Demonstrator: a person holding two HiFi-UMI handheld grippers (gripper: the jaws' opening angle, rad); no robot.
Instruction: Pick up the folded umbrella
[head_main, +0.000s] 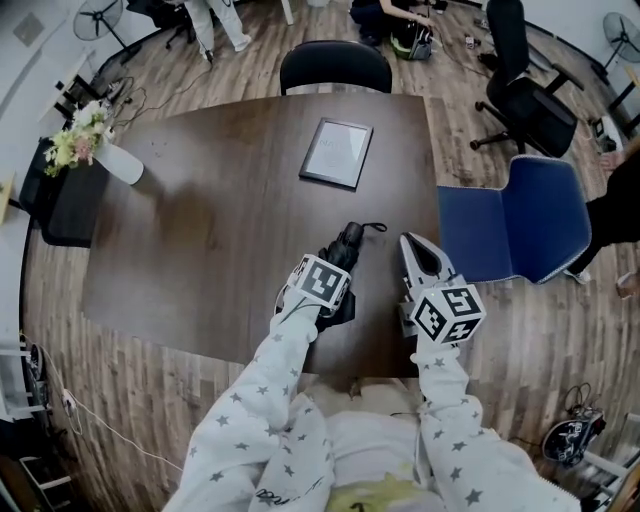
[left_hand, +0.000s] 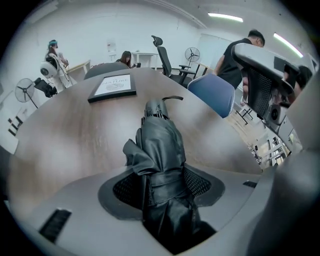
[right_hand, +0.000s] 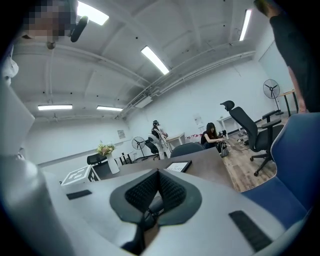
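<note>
Left gripper (left_hand: 162, 182) on folded umbrella (left_hand: 160, 140), lower centre of desk (head_main: 200, 230).
Clamped from both sides by the pads (left_hand: 200, 182); right gripper (right_hand: 159, 187) closed, empty.

We see the folded umbrella (head_main: 347, 243), black and strapped shut, lying flat on the dark table (head_main: 200, 230). Its looped end points away from us.

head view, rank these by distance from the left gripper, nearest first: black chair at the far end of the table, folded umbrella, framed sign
1. folded umbrella: lying on the table, between the jaws of the left gripper.
2. framed sign: flat on the table, farther up the middle.
3. black chair: beyond the table's far edge.
</note>
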